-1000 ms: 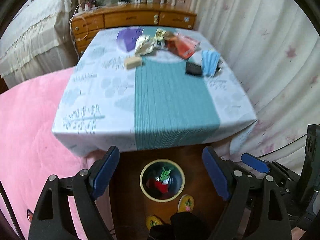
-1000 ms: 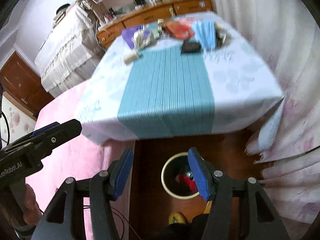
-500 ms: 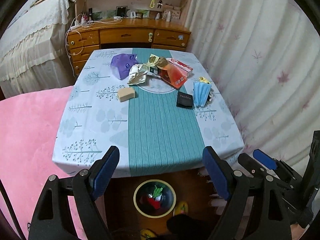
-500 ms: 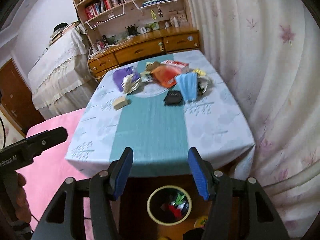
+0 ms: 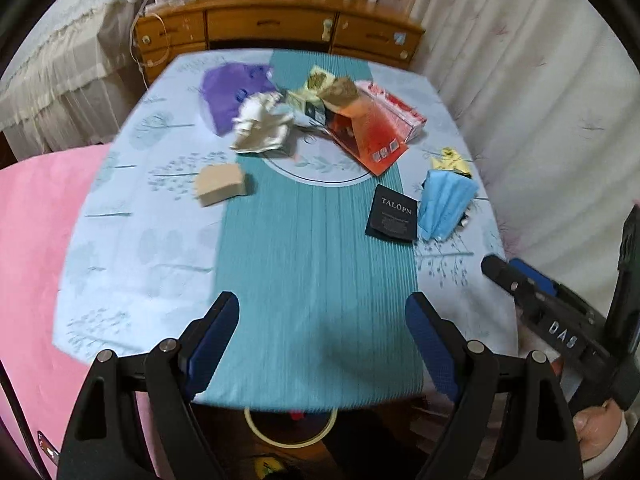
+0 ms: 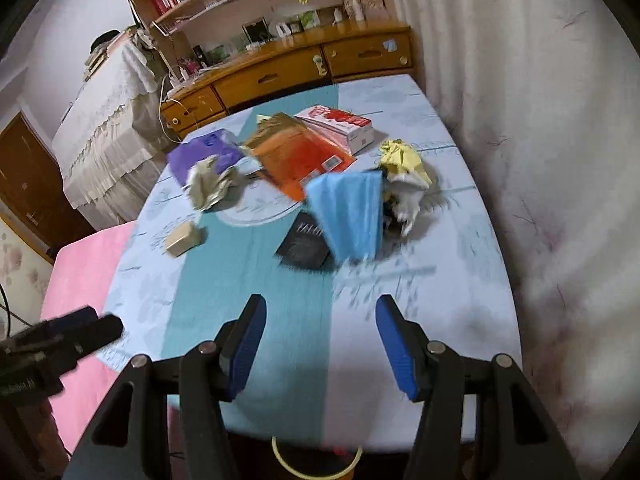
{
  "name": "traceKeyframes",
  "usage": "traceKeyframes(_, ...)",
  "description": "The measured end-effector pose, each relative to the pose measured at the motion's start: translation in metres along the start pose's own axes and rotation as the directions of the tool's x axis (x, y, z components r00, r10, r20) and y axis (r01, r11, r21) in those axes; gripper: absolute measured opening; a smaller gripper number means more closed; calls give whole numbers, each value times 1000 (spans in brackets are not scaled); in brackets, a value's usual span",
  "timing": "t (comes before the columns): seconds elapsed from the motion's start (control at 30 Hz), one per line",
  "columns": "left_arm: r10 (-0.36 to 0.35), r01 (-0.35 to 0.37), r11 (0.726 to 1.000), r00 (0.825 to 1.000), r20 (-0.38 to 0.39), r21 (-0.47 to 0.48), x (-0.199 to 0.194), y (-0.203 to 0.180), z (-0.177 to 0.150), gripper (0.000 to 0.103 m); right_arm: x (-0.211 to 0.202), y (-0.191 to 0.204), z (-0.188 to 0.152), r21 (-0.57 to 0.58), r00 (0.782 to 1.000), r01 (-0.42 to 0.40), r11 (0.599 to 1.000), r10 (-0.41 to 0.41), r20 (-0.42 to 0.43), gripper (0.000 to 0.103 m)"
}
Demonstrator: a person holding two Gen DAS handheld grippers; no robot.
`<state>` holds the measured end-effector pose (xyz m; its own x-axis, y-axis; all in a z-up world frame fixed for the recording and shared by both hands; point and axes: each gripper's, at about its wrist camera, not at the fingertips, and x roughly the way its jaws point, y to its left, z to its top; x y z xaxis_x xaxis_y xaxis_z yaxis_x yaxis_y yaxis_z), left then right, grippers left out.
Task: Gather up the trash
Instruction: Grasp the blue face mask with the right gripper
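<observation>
- Both tools empty, jaws apart: left tool [image 5: 322, 334] wide, right tool [image 6: 318, 338] a bit narrower. Both hang over the near edge of the bench [image 5: 132, 264].
- Bin [image 5: 290, 426] on the floor just under the near edge, mostly hidden by the cloth. Short drop path, keep it clear.
- Nearest trash for the right tool: black card [image 6: 306, 242] and blue mask [image 6: 350, 212], touching, towards the right edge. Go for the mask first imo; it stands up, easy pinch. Card lies flat, prob needs an edge-on pick.
- Yellow wrapper [image 6: 402, 162] just behind the mask.
- Left tool: tan block [image 5: 220, 184] left of mid, then crumpled paper [image 5: 262, 124].
- Far end: purple bag [image 5: 230, 90], orange pouch [image 5: 366, 134], red box [image 5: 394, 108] piled tight. Peel off one at a time.
</observation>
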<state>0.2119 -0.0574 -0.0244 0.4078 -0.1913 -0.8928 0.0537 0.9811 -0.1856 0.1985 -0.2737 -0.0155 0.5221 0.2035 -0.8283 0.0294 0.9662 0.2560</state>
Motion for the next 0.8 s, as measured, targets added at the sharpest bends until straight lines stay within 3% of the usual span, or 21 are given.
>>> traceKeyframes(0.2,12,-17,997,998,-66,-69,67,-23,35,84,54,-28,49,-85,999,-29,996,26,-34,57)
traceKeyframes(0.37,15,-26,993,995,-102,-115,100,-30,52,84,80,-28,65,-170,996,-72,983,62,-65,57)
traceKeyframes(0.4,15,-28,993,994,-105,-118,104,-30,54,84,84,-27,66,-189,995,-84,978,72,-72,53)
traceKeyframes(0.47,21,-34,992,994,-112,-119,110,-33,58,84,88,-25,66,-224,992,-115,968,98,-85,20)
traceKeyframes(0.5,22,-36,992,993,-114,-117,112,-35,60,84,89,-25,66,-237,989,-135,962,116,-91,14)
traceKeyframes(0.6,20,-33,993,993,-118,-115,116,-41,64,84,86,-28,67,-240,980,-192,951,174,-95,11)
traceKeyframes(0.8,0,-14,995,990,-141,-99,127,-55,68,84,85,-48,81,-135,963,-266,955,257,-77,9)
